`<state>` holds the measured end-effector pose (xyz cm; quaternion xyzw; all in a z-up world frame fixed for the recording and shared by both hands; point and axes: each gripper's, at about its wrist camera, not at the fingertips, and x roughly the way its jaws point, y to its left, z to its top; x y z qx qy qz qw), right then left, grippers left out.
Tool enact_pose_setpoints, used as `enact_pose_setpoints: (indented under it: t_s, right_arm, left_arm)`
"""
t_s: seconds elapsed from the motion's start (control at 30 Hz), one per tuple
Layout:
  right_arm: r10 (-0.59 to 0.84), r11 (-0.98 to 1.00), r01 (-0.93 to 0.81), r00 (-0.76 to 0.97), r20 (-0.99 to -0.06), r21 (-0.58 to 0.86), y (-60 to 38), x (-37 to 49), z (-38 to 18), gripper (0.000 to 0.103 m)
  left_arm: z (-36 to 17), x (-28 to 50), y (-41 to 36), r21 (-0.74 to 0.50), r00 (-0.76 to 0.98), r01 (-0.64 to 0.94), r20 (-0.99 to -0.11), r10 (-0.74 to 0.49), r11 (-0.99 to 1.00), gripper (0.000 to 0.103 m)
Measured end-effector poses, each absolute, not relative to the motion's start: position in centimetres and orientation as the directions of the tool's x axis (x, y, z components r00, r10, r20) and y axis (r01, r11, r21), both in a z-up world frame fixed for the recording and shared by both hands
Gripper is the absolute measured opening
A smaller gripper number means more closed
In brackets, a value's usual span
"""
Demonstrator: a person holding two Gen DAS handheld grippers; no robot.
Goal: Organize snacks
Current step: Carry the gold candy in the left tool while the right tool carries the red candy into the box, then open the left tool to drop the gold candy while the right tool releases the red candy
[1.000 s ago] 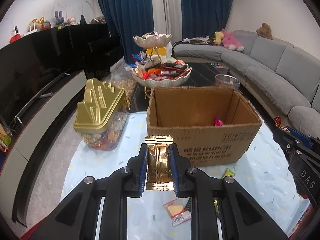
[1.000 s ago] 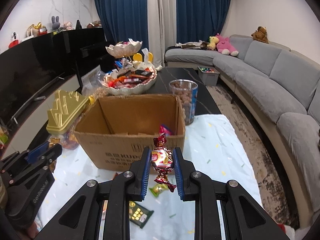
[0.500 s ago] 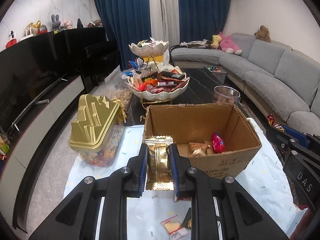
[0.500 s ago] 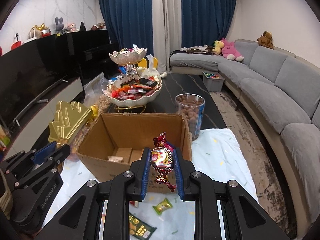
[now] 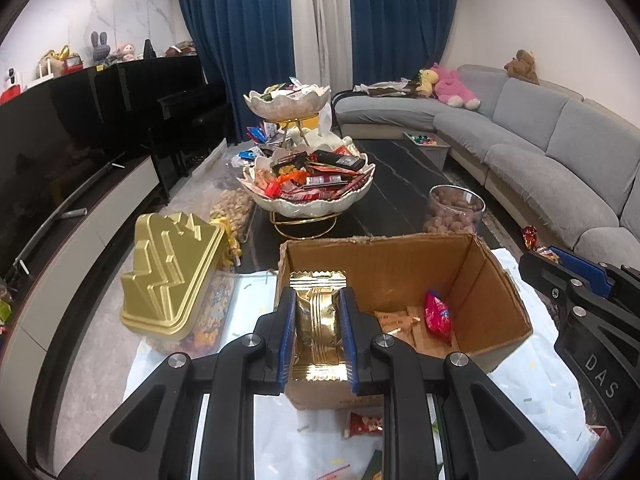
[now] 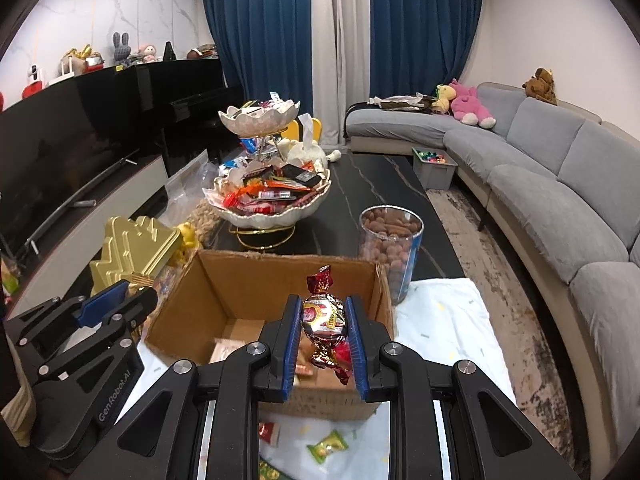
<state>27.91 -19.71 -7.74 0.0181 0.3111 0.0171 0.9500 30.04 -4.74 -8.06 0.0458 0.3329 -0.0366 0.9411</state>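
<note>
Left wrist view: the left gripper (image 5: 318,334) is pinching a gold foil packet (image 5: 318,320) upright between its blue pads, with the open cardboard box (image 5: 400,264) lying just ahead of and below its fingertips. The right gripper (image 6: 323,334) is squeezing a red-and-gold wrapped candy (image 6: 324,320), its twisted end sticking up above the pads, and is hanging over the box's near wall.

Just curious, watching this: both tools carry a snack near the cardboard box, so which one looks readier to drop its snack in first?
Probably the right tool: its red foil candy already hangs over the cardboard box opening. The left tool holds its gold packet at the near wall.
</note>
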Motion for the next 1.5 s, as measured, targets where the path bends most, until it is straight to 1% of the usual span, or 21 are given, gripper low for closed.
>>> enact_pose_setpoints:
  t_s: [0.27,0.63,1.07,1.1,1.13,1.17,1.2,1.23,1.3,1.37,1.43,1.5]
  right_arm:
    - [0.044,0.999,-0.024,0.785,-0.617,0.041,-19.8,30.7,-8.2,0.024]
    - [0.057,0.998,-0.046,0.744,-0.666,0.034,-19.6,33.5,-9.9,0.024]
    - [0.072,0.997,-0.059,0.704,-0.707,0.043,-19.6,34.9,-11.1,0.024]
    - [0.072,0.997,-0.056,0.705,-0.705,0.046,-19.7,34.8,-11.0,0.025]
    - [0.072,0.997,-0.056,0.706,-0.705,0.047,-19.8,34.8,-10.9,0.026]
    - [0.072,0.997,-0.055,0.707,-0.703,0.047,-19.8,34.7,-10.8,0.031]
    - [0.069,0.998,-0.053,0.710,-0.701,0.045,-19.8,34.7,-10.7,0.040]
    - [0.064,0.998,-0.048,0.716,-0.695,0.042,-19.9,34.6,-10.5,0.045]
    - [0.054,0.999,-0.039,0.726,-0.686,0.038,-20.1,34.3,-10.1,0.058]
    - [0.042,0.999,-0.028,0.731,-0.681,0.031,-20.1,34.1,-9.8,0.065]
    - [0.038,0.999,-0.024,0.736,-0.676,0.030,-20.2,33.9,-9.4,0.065]
    - [0.036,0.999,-0.023,0.739,-0.672,0.029,-20.3,33.5,-9.0,0.065]
  left_arm:
    - [-8.4,32.3,-5.4,0.062,0.764,0.119,-0.643,-0.052,0.991,0.022]
    - [-10.6,35.4,-5.8,0.051,0.719,0.140,-0.692,-0.066,0.989,0.022]
    - [-12.0,36.5,-5.7,0.023,0.678,0.154,-0.729,-0.089,0.988,0.023]
    - [-12.0,36.5,-5.7,0.020,0.676,0.154,-0.731,-0.091,0.988,0.025]
    - [-11.9,36.5,-5.7,0.021,0.675,0.155,-0.732,-0.091,0.988,0.035]
    - [-11.9,36.3,-5.7,0.021,0.678,0.154,-0.730,-0.091,0.988,0.046]
    - [-11.7,36.2,-5.7,0.022,0.683,0.151,-0.725,-0.088,0.988,0.049]
    - [-11.5,36.1,-5.6,0.026,0.689,0.147,-0.720,-0.084,0.989,0.053]
    - [-11.3,35.9,-5.5,0.031,0.693,0.143,-0.716,-0.078,0.989,0.056]
    - [-11.0,35.8,-5.2,0.028,0.696,0.133,-0.714,-0.073,0.991,0.064]
    - [-10.5,35.5,-4.9,0.028,0.701,0.123,-0.709,-0.067,0.992,0.068]
    - [-10.1,35.1,-4.7,0.031,0.707,0.122,-0.704,-0.065,0.992,0.070]
